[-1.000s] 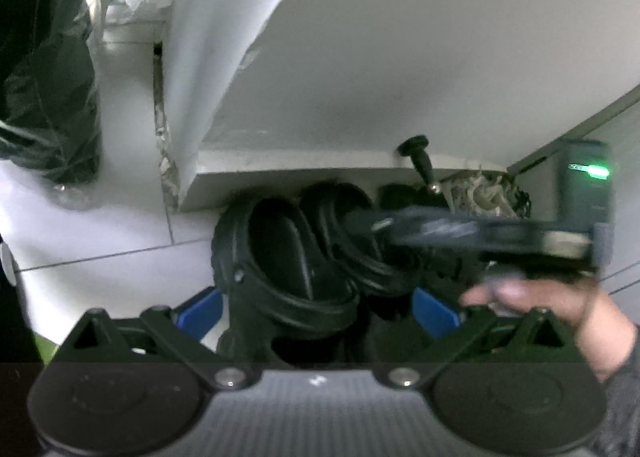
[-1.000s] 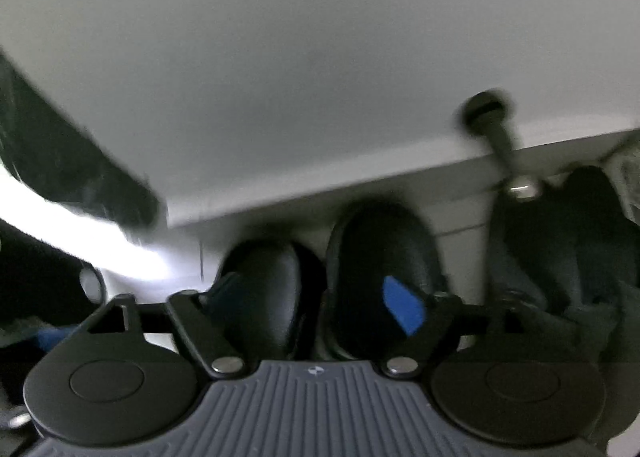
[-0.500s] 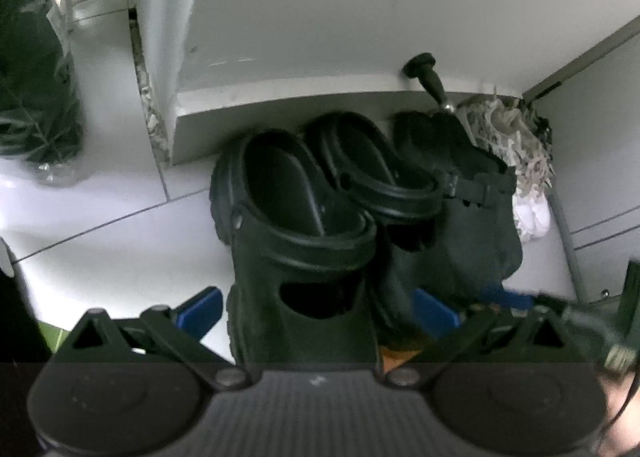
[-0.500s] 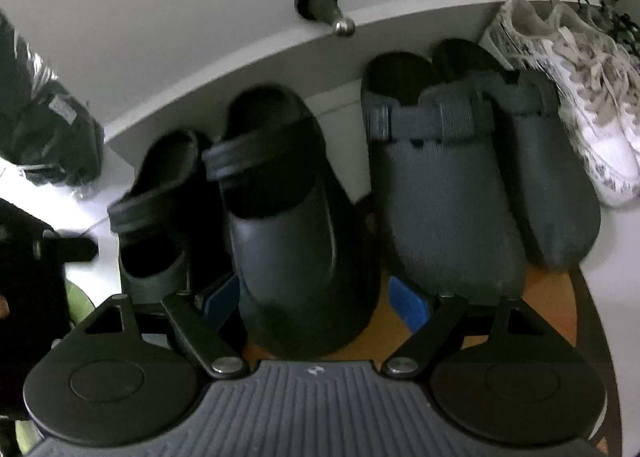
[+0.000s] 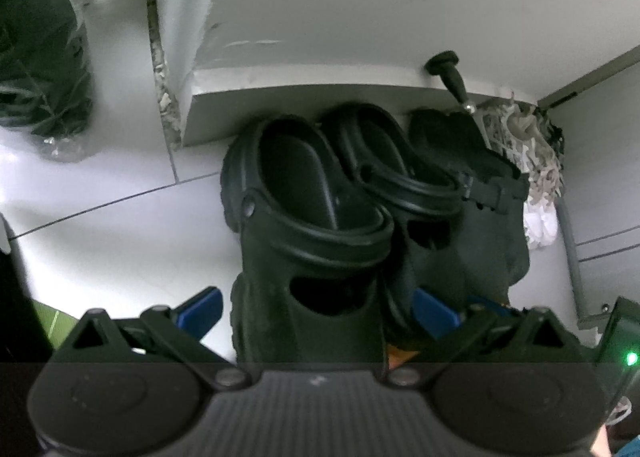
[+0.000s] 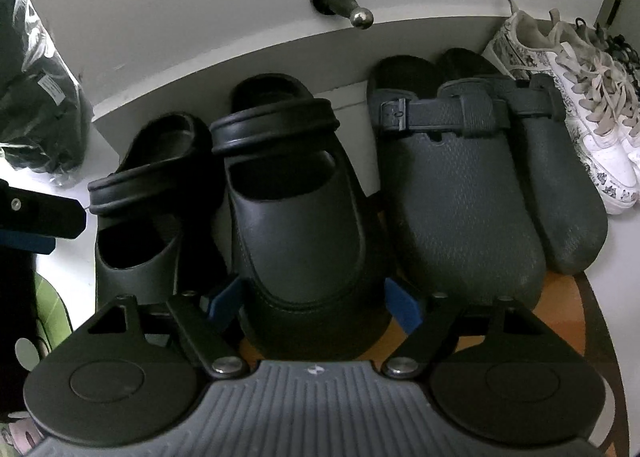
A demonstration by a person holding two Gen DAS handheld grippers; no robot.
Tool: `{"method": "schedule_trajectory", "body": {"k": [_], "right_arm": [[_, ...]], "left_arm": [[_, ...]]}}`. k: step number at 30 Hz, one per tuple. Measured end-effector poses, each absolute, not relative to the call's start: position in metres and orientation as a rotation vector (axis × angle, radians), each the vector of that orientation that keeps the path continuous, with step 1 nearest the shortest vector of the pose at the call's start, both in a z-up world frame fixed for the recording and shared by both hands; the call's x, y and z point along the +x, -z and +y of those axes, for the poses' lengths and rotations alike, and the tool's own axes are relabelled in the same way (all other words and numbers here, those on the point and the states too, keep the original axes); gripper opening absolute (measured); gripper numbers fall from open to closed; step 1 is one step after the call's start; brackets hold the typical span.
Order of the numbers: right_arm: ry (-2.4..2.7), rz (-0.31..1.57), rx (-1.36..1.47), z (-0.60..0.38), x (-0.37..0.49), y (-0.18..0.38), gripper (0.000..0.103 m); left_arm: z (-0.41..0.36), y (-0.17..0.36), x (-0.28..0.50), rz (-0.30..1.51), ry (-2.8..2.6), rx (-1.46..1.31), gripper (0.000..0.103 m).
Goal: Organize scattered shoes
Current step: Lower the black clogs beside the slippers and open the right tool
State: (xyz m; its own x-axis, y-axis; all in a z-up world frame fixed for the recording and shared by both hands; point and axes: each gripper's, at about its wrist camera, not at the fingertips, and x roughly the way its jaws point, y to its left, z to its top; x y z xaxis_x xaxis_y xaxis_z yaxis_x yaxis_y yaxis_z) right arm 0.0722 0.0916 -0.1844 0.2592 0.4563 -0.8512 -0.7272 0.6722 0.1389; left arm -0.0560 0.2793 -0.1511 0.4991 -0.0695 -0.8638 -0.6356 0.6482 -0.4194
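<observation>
Shoes lined against a white wall's base, heels in. Left black clog (image 5: pixel 308 233) sits at the row's open end, bare white floor tile (image 5: pixel 100 241) to its left; second black clog (image 6: pixel 296 217) just beside it, then a pair of grey strapped clogs (image 6: pixel 460 185), then white patterned sneakers (image 6: pixel 592 97) by the corner. A doorstop (image 6: pixel 340 3) juts out above the row.

Left gripper (image 5: pixel 320 307): fingers spread either side of the left clog, whether the pads touch it is unclear. Right gripper (image 6: pixel 316 301): jaws closing, second clog's toe between them (pads not yet pressing).

Dark bag (image 6: pixel 36 97) bears a white label, unreadable. Orange-brown mat (image 6: pixel 568 309) is mostly hidden under the shoes.
</observation>
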Motion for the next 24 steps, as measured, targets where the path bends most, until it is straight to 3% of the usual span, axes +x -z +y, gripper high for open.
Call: {"method": "schedule_trajectory", "body": {"k": [13,24], "right_arm": [[-0.809,1.034,-0.126,0.063,0.025,0.167,0.083],[-0.997,1.116,-0.271,0.089,-0.031,0.193,0.082]], "left_arm": [[0.273,0.145,-0.053,0.989,-0.369,-0.767,0.102],[0.271,0.143,-0.05,0.98,-0.35,-0.74,0.102]]}}
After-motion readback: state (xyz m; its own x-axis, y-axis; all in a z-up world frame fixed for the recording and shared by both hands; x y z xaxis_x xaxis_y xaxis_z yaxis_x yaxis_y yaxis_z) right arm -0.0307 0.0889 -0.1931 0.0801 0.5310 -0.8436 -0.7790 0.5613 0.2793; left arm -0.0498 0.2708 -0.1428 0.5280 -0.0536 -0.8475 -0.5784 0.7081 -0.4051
